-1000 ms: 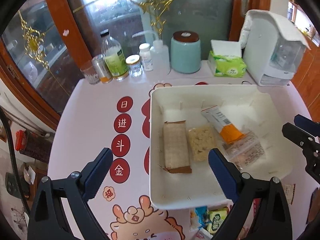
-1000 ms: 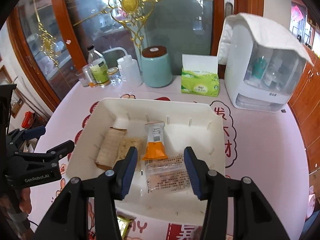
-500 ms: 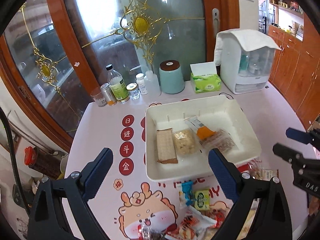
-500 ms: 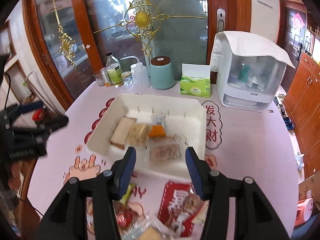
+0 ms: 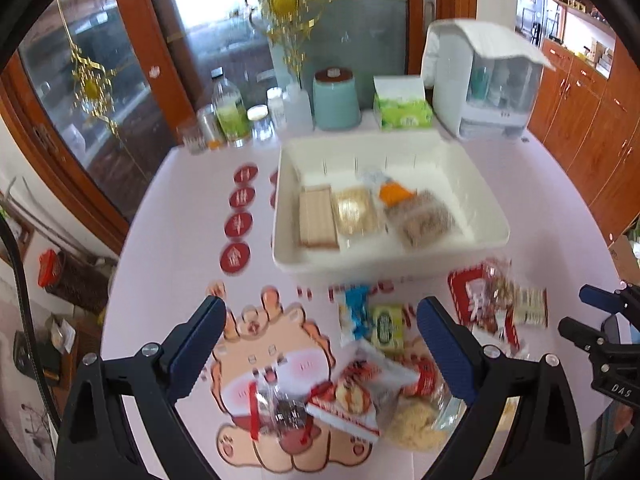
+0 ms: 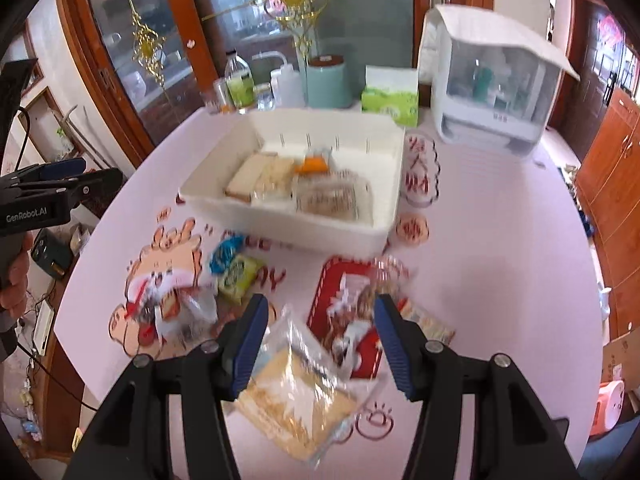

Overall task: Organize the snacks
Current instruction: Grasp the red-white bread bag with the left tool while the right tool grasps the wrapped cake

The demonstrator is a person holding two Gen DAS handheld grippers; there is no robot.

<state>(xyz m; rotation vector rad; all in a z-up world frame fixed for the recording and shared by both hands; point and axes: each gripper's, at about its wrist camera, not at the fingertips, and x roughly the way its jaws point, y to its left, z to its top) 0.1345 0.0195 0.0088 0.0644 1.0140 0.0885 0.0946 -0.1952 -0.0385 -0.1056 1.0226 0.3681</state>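
Observation:
A white tray (image 5: 484,222) (image 6: 394,168) holds several wrapped snacks: a brown wafer bar (image 5: 318,218), a pale biscuit pack (image 5: 354,212), an orange-tipped packet (image 5: 394,192) and a clear cracker bag (image 5: 424,220). Loose snacks lie on the table in front of it: a blue packet (image 5: 354,312), a green packet (image 5: 386,326) (image 6: 238,274), a red-and-white pack (image 5: 360,392), a clear pale-cracker bag (image 6: 296,392). My left gripper (image 5: 320,344) is open and empty above the pile. My right gripper (image 6: 322,344) is open and empty over the clear bag and a red pack (image 6: 348,300).
Bottles and jars (image 5: 230,120), a teal canister (image 5: 336,98), a green tissue box (image 5: 404,110) and a white dispenser (image 5: 482,80) stand along the table's back edge. A glass door is behind them. The pink printed tablecloth (image 5: 180,240) covers the table.
Both grippers have pulled back from the tray toward the near edge, so the loose snack pile now lies under them. Both stay open and empty. The tray's contents are unchanged.

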